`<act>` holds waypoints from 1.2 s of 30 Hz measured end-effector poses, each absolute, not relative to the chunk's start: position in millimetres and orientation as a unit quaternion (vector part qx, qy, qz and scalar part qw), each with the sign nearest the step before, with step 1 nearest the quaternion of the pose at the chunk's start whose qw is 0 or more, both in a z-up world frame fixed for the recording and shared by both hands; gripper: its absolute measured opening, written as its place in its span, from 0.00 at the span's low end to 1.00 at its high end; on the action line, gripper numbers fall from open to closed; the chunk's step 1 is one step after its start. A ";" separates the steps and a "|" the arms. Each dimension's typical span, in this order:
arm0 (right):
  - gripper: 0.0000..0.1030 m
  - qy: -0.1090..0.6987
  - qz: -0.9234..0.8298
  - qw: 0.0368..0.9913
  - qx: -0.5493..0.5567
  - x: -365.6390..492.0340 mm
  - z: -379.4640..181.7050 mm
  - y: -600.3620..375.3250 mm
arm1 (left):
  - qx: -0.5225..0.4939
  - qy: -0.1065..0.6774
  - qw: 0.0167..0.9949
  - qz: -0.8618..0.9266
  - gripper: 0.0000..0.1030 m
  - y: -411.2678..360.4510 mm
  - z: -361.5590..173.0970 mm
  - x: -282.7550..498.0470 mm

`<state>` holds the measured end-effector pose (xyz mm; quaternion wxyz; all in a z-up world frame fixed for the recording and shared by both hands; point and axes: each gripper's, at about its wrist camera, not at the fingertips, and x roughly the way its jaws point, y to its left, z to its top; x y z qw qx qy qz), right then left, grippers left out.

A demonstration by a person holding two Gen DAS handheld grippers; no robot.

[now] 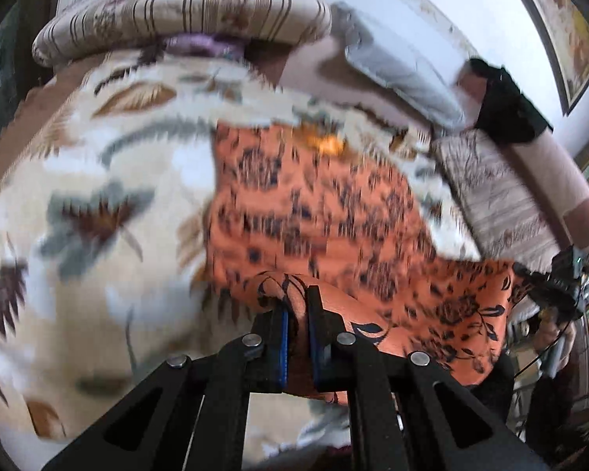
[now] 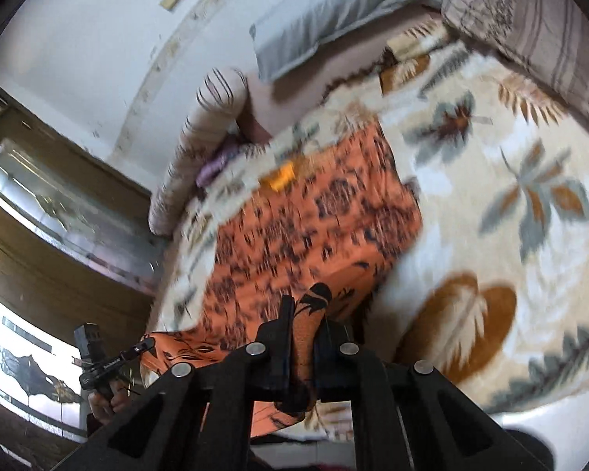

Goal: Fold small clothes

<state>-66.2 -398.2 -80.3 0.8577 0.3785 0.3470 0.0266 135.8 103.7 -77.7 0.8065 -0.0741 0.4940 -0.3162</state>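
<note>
Nearest in the left wrist view, the left gripper (image 1: 296, 306) has its jaws pressed together on a bunched near edge of the orange cloth (image 1: 314, 212), a small garment printed with dark flowers. The fabric is squeezed between the blue pads (image 1: 283, 337) and pokes out above the fingertips. In the right wrist view, the right gripper (image 2: 306, 306) pinches another part of the same near edge in the same way, with a fold of cloth standing up between its closed jaws.

Between the two grips the near edge of the cloth hangs raised off the bed, while its far part lies flat on the cream blanket (image 1: 98, 204) patterned with grey and brown leaves. Much of both views is smeared by motion blur. A small yellow-orange patch (image 1: 328, 143) shows at the far edge of the cloth; what it is cannot be told.

At the right edge of the left wrist view the right gripper appears as a dark shape holding the cloth's corner. Farther off, a striped bolster (image 1: 184, 11) lies along the far side of the bed, with a grey pillow (image 1: 400, 74) to its right against the white wall (image 1: 451, 4).
</note>
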 end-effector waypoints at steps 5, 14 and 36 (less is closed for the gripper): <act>0.07 0.325 0.021 0.864 0.385 -5.0 -68.5 -427.3 | -0.085 0.494 0.811 -0.302 0.08 75.8 -68.9 209.4; 0.07 0.307 -0.058 0.834 0.455 138.5 -123.3 -511.2 | -0.119 0.517 0.818 -0.223 0.09 30.4 -125.9 359.4; 0.63 0.322 -0.085 0.860 0.386 134.6 -154.8 -462.0 | -0.145 0.385 0.901 -0.139 0.75 50.9 -130.7 288.3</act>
